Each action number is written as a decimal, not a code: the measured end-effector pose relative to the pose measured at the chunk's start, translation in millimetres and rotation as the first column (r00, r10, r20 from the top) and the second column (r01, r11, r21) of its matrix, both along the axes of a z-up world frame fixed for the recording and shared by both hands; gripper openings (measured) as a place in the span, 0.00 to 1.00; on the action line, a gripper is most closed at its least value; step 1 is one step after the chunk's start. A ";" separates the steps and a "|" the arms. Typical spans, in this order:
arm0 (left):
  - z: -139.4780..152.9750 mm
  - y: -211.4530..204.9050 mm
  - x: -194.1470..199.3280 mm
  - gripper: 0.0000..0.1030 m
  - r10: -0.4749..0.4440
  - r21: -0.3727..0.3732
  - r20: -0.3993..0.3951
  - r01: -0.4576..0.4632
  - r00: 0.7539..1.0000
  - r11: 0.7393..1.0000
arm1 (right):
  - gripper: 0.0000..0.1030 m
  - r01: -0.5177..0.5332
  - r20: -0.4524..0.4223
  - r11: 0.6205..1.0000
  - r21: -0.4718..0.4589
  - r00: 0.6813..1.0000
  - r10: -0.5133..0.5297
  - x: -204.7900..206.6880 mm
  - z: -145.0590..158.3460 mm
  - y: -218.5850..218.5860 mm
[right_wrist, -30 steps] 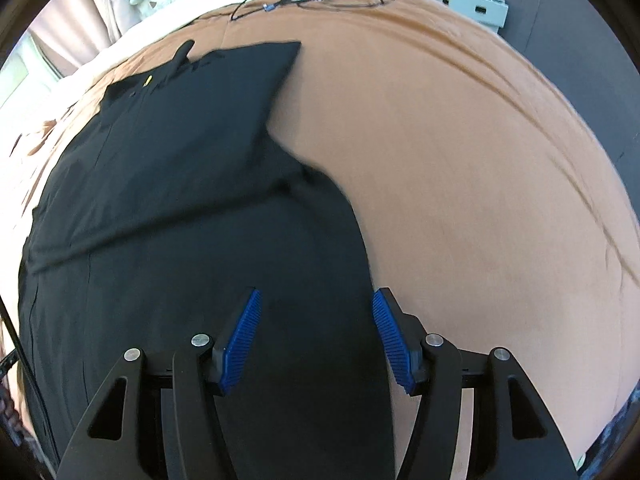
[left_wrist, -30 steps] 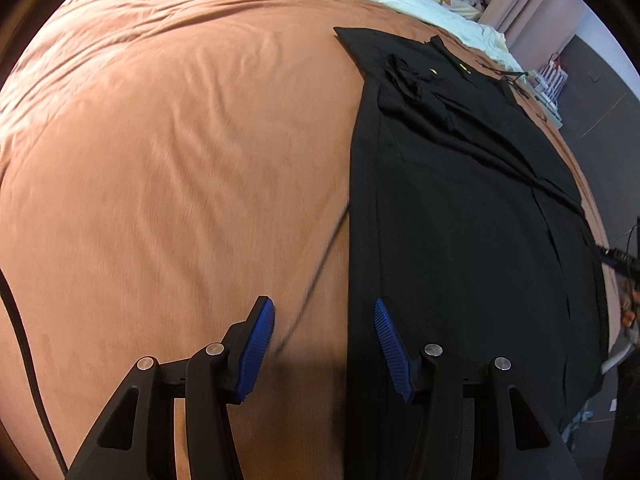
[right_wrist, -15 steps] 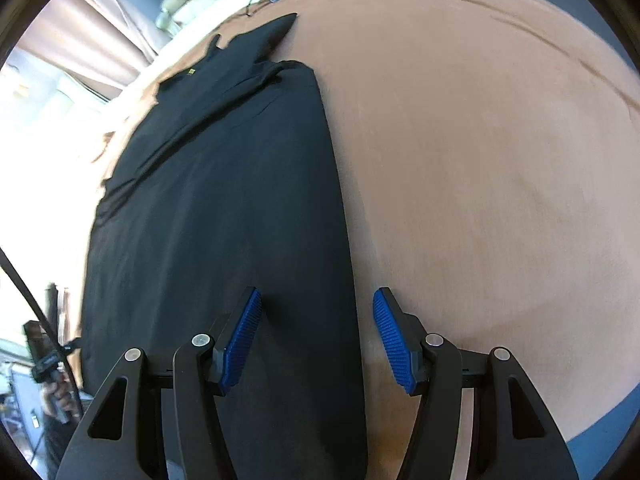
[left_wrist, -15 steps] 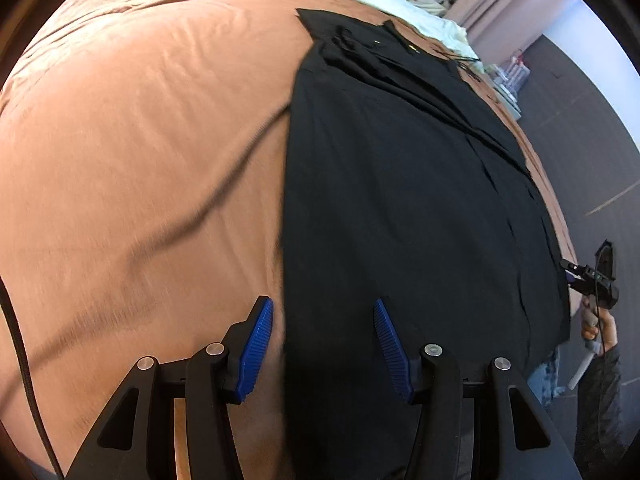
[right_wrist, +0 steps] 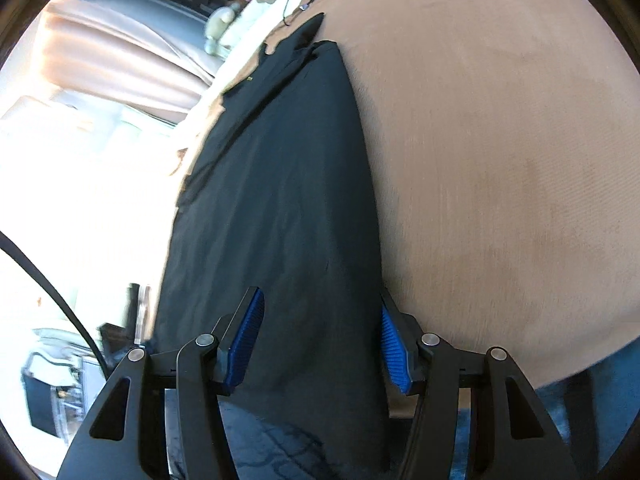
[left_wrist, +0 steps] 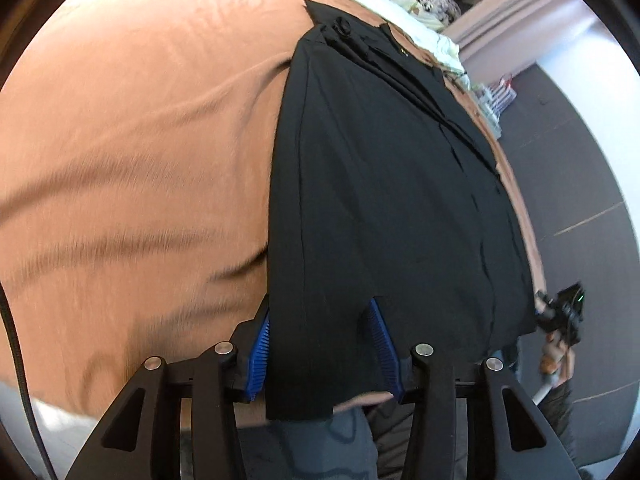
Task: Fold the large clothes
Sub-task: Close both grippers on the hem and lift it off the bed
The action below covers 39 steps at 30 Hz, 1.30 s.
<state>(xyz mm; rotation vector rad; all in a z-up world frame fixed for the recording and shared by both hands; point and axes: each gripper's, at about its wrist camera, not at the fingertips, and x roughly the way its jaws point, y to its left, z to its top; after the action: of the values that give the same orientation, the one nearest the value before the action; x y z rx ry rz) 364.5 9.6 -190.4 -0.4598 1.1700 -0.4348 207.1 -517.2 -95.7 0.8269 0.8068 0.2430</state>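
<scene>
1. Black garment (left_wrist: 392,184) laid lengthwise on orange bedspread (left_wrist: 132,152), near hem hanging off the edge at 6 o'clock.
2. Left gripper (left_wrist: 320,354) closing, hem corner between pads, not pinched yet – may catch one layer only.
3. Right gripper (right_wrist: 320,344) closing astride the other corner – uneven lift risks skewing the fold.
4. No containers visible.

plain black garment (left_wrist: 384,200) with a small yellow mark near its far end, lying on a solid rust-orange bedspread (left_wrist: 140,152). beyond the far edge, a cream quilt (left_wrist: 400,4) with brown and pink patches; dusty-pink curtain (left_wrist: 512,20) far right, dark grey floor (left_wrist: 580,160). black left gripper (left_wrist: 320,352) and right gripper (right_wrist: 320,344), each with ribbed blue pads.
</scene>
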 end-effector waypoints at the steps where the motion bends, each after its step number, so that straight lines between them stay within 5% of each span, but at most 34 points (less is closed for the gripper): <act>1: -0.1 2.7 -3.0 0.46 0.008 -0.019 -0.003 -0.008 1.000 1.000 | 0.52 -0.003 0.014 1.000 0.025 1.000 0.003 -5.7 -5.4 -0.5; 8: -7.3 13.3 -13.8 0.46 0.046 -0.167 -0.020 -0.049 0.999 0.985 | 0.52 -0.036 0.113 0.984 0.177 0.993 0.016 -21.9 -34.5 -10.5; 15: -15.5 15.4 3.5 0.46 0.107 -0.276 -0.043 -0.115 0.993 0.954 | 0.52 0.050 0.185 0.940 0.337 0.976 -0.118 -23.8 -69.1 -21.5; 26: -25.2 19.4 2.8 0.35 0.187 -0.344 -0.084 -0.204 0.979 0.916 | 0.17 0.269 0.128 0.919 0.289 0.940 -0.315 -11.8 -73.3 -5.8; 28: -25.1 18.6 -0.8 0.20 0.188 -0.315 -0.082 -0.205 0.979 0.927 | 0.05 0.283 0.118 0.919 0.275 0.938 -0.325 -12.0 -72.7 -3.2; 31: -26.2 20.8 -4.3 0.05 0.203 -0.293 -0.072 -0.215 0.977 0.932 | 0.00 0.297 0.129 0.920 0.255 0.933 -0.336 -10.0 -61.4 2.1; 39: 18.3 34.6 -24.7 0.03 0.252 -0.340 0.056 -0.219 0.966 0.914 | 0.00 0.304 0.211 0.925 0.228 0.912 -0.351 -27.7 -3.8 33.6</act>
<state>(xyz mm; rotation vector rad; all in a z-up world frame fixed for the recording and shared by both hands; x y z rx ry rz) 339.9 44.1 -172.1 -0.8548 0.9322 -0.4401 179.4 -483.6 -99.5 1.0752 0.4012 0.1201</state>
